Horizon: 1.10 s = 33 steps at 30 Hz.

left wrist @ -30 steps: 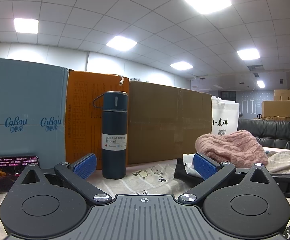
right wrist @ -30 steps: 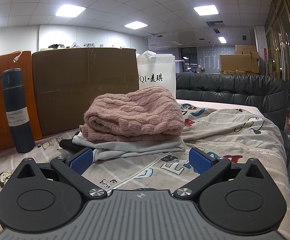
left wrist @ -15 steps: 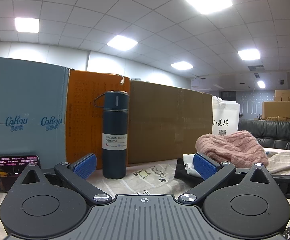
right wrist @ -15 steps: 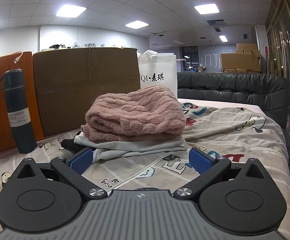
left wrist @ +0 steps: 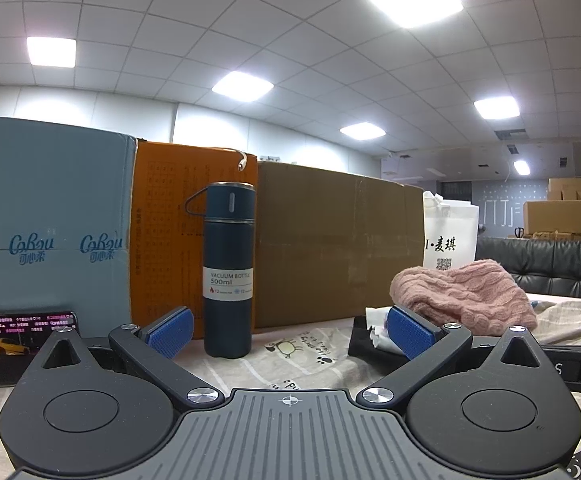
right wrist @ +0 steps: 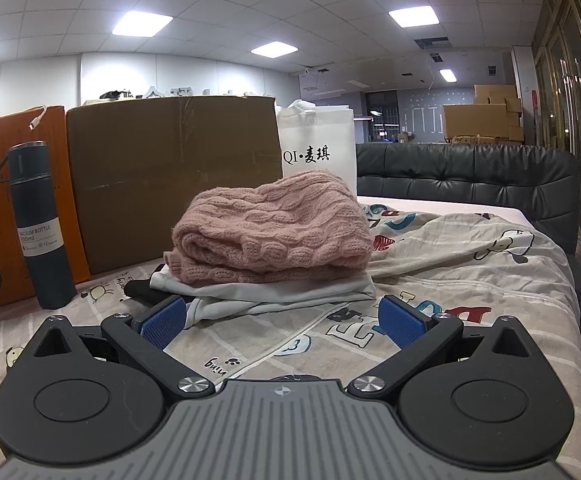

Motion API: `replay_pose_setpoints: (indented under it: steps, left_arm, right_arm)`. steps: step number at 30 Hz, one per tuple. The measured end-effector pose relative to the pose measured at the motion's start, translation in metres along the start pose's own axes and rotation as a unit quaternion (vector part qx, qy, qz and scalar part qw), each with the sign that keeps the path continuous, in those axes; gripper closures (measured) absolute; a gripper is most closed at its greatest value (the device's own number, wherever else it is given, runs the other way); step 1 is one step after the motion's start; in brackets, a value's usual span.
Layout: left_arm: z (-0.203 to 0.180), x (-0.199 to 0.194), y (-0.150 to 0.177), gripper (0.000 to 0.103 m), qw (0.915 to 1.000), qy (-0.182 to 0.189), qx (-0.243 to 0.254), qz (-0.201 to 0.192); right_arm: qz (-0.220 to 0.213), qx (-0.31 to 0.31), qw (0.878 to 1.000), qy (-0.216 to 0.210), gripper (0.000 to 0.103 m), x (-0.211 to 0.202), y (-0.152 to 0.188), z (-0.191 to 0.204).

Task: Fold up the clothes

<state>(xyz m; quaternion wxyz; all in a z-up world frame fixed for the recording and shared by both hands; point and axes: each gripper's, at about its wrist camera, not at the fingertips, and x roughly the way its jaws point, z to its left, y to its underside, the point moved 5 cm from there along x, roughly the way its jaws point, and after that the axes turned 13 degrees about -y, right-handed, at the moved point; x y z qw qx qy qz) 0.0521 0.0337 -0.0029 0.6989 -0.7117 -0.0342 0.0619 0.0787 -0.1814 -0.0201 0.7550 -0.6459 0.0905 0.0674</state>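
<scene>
A folded pink cable-knit sweater (right wrist: 274, 232) lies on top of a folded white garment (right wrist: 274, 290) and a black garment (right wrist: 142, 290), stacked on the cartoon-print sheet (right wrist: 470, 264). My right gripper (right wrist: 282, 322) hangs open just in front of the stack, low over the sheet, with nothing between its blue pads. In the left wrist view the same pink sweater (left wrist: 466, 292) sits at the right, with the black garment (left wrist: 364, 342) under it. My left gripper (left wrist: 288, 330) is open and empty, facing the dark blue bottle.
A dark blue vacuum bottle (left wrist: 228, 270) stands upright before an orange box (left wrist: 162, 232), a brown cardboard box (left wrist: 338, 248) and a light blue box (left wrist: 46, 216). A white bag (right wrist: 316, 152) and a black sofa (right wrist: 470, 176) are behind. A lit phone screen (left wrist: 18, 336) lies at left.
Both views have shifted only slightly. The right gripper has edged a little closer to the clothes stack. Both grippers stay open.
</scene>
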Motion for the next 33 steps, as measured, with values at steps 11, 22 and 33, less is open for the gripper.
replay_pose_setpoints:
  steps: [11,22,33]
  left_arm:
    - [-0.0006,0.0004,0.0000,0.000,1.0000,0.003,0.002,-0.002]
    - [-0.0017,-0.0003,0.0006,0.000,1.0000,0.004,0.003,-0.003]
    - [-0.0031,-0.0024,0.0003,0.000,1.0000,0.003,0.007,-0.005]
  right_arm:
    - [0.000,0.000,1.000,0.000,0.000,-0.0009,0.0004,0.0000]
    - [0.000,0.000,1.000,0.000,0.000,0.0006,0.0001,0.0004]
    - [0.002,0.000,1.000,0.000,0.000,0.0009,0.0002,0.0002]
